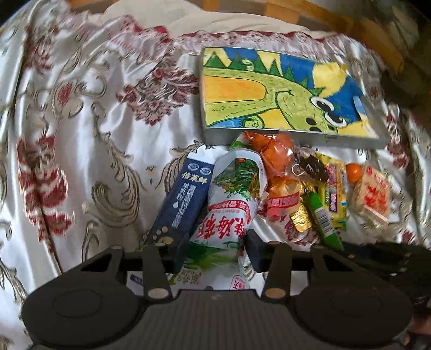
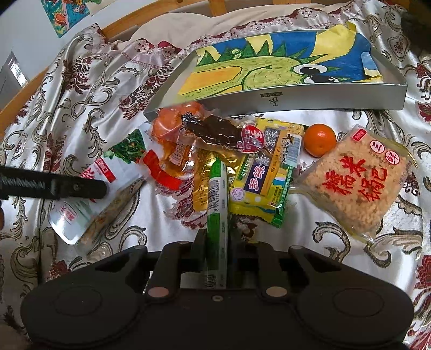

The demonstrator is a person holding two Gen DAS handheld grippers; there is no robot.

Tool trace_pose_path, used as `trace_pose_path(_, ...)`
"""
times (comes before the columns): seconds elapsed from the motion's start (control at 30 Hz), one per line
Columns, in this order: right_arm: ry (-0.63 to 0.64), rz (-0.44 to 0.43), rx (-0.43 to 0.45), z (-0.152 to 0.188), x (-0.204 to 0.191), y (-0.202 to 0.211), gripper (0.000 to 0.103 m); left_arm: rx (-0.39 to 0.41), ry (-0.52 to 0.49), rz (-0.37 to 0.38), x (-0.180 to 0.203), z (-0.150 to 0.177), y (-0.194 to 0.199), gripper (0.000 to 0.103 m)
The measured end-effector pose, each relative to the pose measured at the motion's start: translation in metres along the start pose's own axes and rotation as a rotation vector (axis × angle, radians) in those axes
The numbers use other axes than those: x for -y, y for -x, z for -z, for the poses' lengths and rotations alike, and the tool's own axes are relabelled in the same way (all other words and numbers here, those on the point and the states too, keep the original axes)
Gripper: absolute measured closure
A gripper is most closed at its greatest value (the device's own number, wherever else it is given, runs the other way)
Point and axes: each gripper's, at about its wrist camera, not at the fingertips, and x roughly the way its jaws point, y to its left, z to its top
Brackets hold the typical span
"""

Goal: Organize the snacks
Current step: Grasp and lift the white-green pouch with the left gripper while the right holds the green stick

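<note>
Snacks piling on the bed ahead of both grippers: my left gripper (image 1: 214, 242) is clamping the soft, crinkly white pouch (image 1: 229, 204) mid-body, my right gripper (image 2: 216, 242) is pinching the slim, slippery green stick (image 2: 216, 204) near its end; silver tray (image 2: 309, 101) beyond.

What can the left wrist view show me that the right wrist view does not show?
Only the left wrist view shows the dark blue carton lying beside the white snack bag, and the left gripper closed on that bag.

Only the right wrist view shows the right gripper closed on the green stick pack, the pictures on the wall, and the printed side wall of the tray.

Both show the dinosaur tray, the mandarin, the rice cracker pack, the yellow Sushi pack and the floral cloth.
</note>
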Motion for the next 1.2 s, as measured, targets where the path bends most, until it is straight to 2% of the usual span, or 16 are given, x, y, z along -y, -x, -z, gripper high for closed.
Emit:
trace_pose_path(0.17, -0.048, -0.053, -0.002, 0.001, 0.005, 0.003, 0.084, -0.036, 0.119, 0.054, -0.016, 0.002, 0.002, 0.06)
trace_pose_path(0.23, -0.07, -0.099, 0.0, 0.0, 0.006, 0.006, 0.084, -0.03, 0.172, 0.092, -0.021, 0.002, 0.007, 0.067)
trace_pose_path(0.47, -0.026, -0.129, 0.014, -0.001, -0.006, 0.009, 0.084, -0.017, 0.305, 0.161, -0.043, 0.003, 0.016, 0.072)
trace_pose_path(0.63, -0.041, -0.132, 0.02, -0.001, -0.003, 0.009, 0.084, -0.007, 0.338, 0.174, -0.047, 0.004, 0.02, 0.076)
trace_pose_path(0.8, -0.05, -0.148, 0.042, -0.002, -0.001, 0.011, 0.084, 0.051, 0.339, 0.121, -0.05, 0.005, 0.03, 0.079)
trace_pose_path(0.97, -0.035, -0.178, 0.089, -0.004, -0.005, 0.021, 0.084, 0.083, 0.386, 0.194, -0.056, 0.004, 0.035, 0.08)
trace_pose_path(1.2, -0.057, -0.205, 0.138, -0.007, -0.005, 0.036, 0.084, 0.209, 0.376, 0.255, -0.051, 0.002, 0.05, 0.079)
